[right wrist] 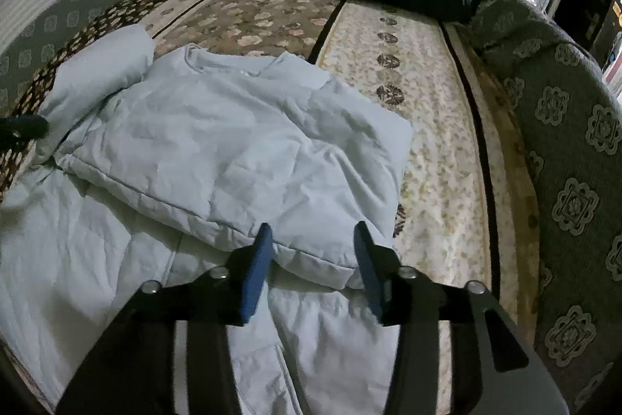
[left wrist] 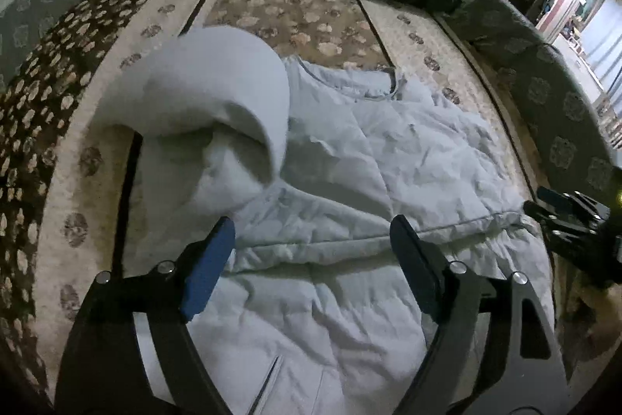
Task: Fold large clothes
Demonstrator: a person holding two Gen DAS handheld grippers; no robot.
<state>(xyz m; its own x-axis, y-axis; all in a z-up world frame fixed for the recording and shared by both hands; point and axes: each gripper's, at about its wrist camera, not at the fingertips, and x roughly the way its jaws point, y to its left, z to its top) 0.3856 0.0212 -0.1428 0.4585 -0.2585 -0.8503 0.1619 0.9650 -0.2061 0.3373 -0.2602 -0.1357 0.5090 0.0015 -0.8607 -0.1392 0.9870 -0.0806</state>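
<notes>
Left gripper (left wrist: 313, 244) and right gripper (right wrist: 313, 251), both open, above padded jacket (right wrist: 217, 142); its puffy folded sleeve (left wrist: 202, 92) may spring back.

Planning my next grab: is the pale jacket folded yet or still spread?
Partly folded: the jacket has one side flap doubled over its body, lower half still flat.

Both views low over jacket (left wrist: 350, 150)
</notes>
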